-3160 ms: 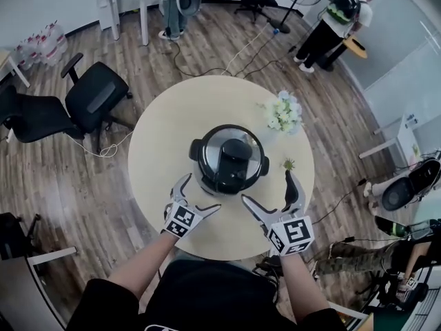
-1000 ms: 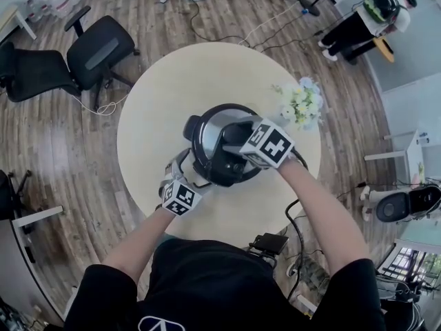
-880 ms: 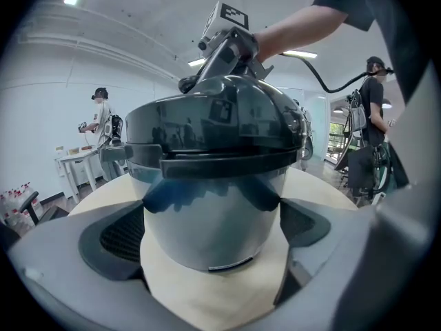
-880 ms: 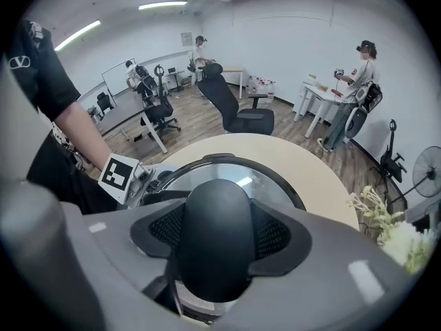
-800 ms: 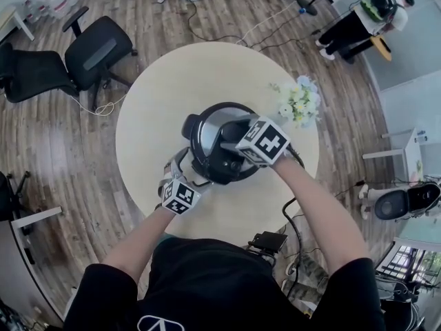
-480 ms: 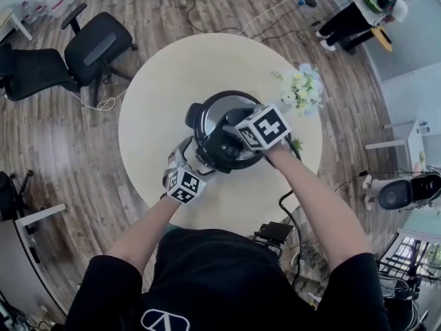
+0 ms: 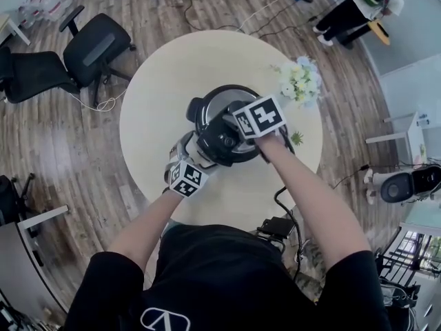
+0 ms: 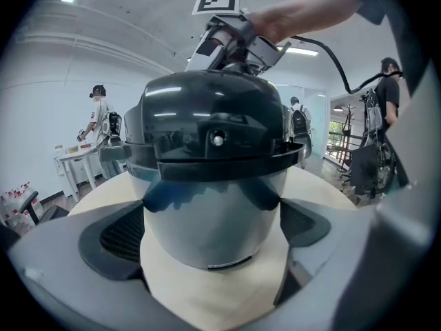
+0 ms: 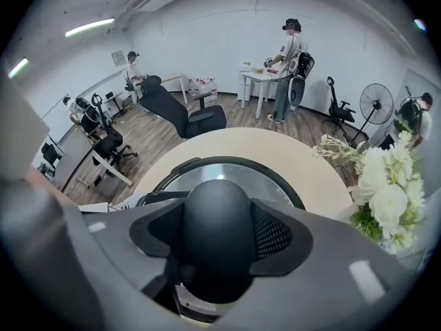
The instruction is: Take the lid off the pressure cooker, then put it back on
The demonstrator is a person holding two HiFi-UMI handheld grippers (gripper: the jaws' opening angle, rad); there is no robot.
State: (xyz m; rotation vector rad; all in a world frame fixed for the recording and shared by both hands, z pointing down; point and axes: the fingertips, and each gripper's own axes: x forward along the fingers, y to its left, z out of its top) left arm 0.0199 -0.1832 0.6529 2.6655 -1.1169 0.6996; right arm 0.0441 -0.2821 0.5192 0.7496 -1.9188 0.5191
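Between right tongs (image 9: 219, 236) jaws: clamped lid knob (image 9: 217, 205); between left tongs (image 8: 213, 232) pads: braced pressure cooker (image 8: 207, 185) body. Keep body steady, twist lid (image 9: 279, 179) around own axis, lift straight only after unlock.

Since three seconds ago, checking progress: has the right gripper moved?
Yes. The right gripper moved from the near edge of the table onto the lid handle, toward the flowers.

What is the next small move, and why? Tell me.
Probably twist the lid handle to unlock the lid before lifting. The right gripper is clamped on the handle, the lid sits fully seated on the cooker body, and the left gripper grips that body.
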